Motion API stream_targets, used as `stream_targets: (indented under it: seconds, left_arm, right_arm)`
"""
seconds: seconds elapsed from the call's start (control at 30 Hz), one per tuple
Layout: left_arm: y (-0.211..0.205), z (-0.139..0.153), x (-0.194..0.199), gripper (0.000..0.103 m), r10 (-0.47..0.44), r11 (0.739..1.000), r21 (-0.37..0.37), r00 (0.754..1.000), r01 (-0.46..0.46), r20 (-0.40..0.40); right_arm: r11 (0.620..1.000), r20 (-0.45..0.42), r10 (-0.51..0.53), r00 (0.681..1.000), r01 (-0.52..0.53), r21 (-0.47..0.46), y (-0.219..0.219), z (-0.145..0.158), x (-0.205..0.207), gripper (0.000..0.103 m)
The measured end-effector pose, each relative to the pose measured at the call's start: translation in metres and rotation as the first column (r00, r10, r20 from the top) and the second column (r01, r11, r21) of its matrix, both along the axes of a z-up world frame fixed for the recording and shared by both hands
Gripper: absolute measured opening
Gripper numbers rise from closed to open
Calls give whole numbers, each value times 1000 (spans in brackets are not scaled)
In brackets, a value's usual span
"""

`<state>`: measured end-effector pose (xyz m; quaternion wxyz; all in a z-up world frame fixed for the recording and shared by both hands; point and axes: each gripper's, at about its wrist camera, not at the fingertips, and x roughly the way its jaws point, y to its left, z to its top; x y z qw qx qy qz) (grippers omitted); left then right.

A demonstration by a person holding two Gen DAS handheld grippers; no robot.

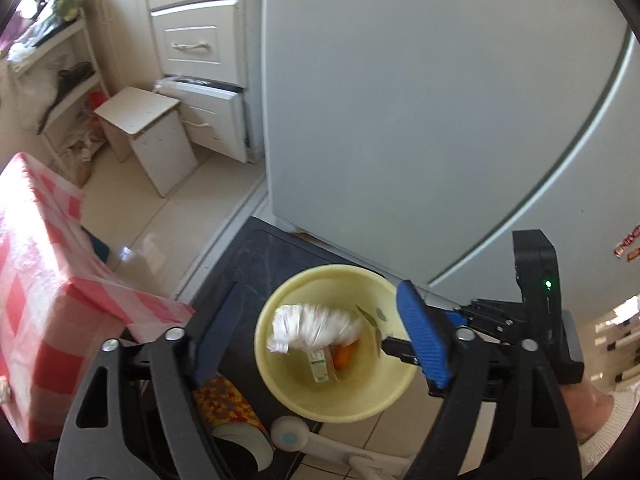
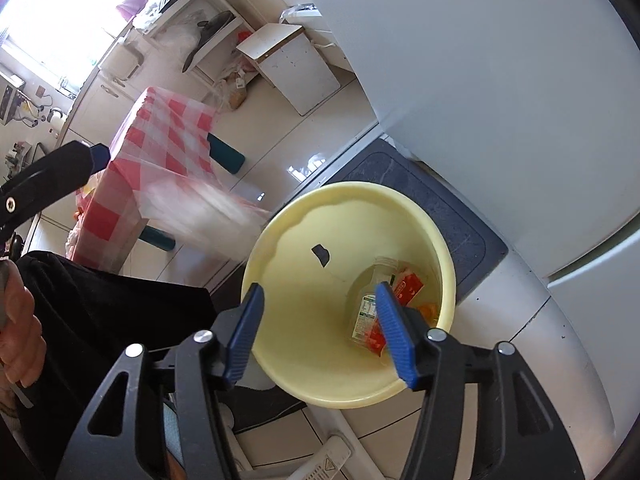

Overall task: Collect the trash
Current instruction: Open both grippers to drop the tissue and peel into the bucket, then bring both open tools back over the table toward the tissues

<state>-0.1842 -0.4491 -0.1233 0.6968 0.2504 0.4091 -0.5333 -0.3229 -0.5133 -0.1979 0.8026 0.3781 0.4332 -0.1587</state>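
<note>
The left hand-held gripper [image 1: 316, 338] points steeply down over a pale yellow bucket [image 1: 280, 380], its blue pads spread wide with nothing pressed between them. A crumpled white plastic bag [image 1: 316, 326] shows blurred between the pads, over the mouth of the bucket and clear of both. At 3 o'clock in this view the right hand-held gripper [image 1: 390, 346] reaches in over the rim from the right, with the person's hand [image 1: 592, 408] behind it at 4 o'clock.

The right hand-held gripper's own camera shows its blue fingers [image 2: 242, 334] also spread, with nothing gripped; they hang over the near rim of the bucket [image 2: 304, 360]. This view looks deeper into the bucket: a clear bottle [image 2: 370, 304] with a label lies at the bottom, touching a red carton [image 2: 410, 288], with something orange [image 2: 428, 312] just beside them. From the left view only a label and the orange piece peep out under the bag. In the right view the bag is only a white streak [image 2: 208, 212] at 9 o'clock of the bucket, outside its rim as seen from here. The left gripper's tip [image 2: 98, 156] and the person's other hand [image 2: 18, 328] show at the left edge, above a dark sleeve [image 2: 100, 304].

The bucket stands on a tiled floor [image 1: 168, 216] beside a dark mat [image 2: 452, 216], close to a white fridge [image 1: 420, 100]. A red-and-white checked cloth on a tabletop [image 1: 44, 280] lies at 9 o'clock; a small white box [image 1: 152, 136] and drawers [image 1: 196, 44] lie at 11 o'clock.
</note>
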Motion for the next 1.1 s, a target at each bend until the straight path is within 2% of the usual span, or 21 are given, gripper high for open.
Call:
stream_targets:
  seconds: [0.1, 0.4, 0.6, 0.8, 1.1]
  left_arm:
    - [6, 6, -1, 85, 21, 1000, -20, 999, -21, 32]
    - [14, 17, -2, 89, 44, 997, -64, 996, -39, 78]
    - [17, 20, -2, 91, 59, 995, -80, 994, -52, 91]
    - [25, 29, -1, 94, 85, 989, -130, 992, -72, 96]
    - [46, 38, 16, 95, 187, 968, -186, 978, -169, 87]
  right_arm:
    - [1000, 4, 5, 1000, -5, 0, 4, 0, 3, 62]
    - [1000, 11, 12, 1000, -12, -2, 8, 3, 6, 66]
    - [1000, 9, 7, 1000, -7, -6, 10, 5, 6, 68]
    - [1000, -1, 14, 1000, -14, -21, 15, 11, 10, 69]
    - [996, -15, 61, 998, -61, -59, 34, 21, 28, 71]
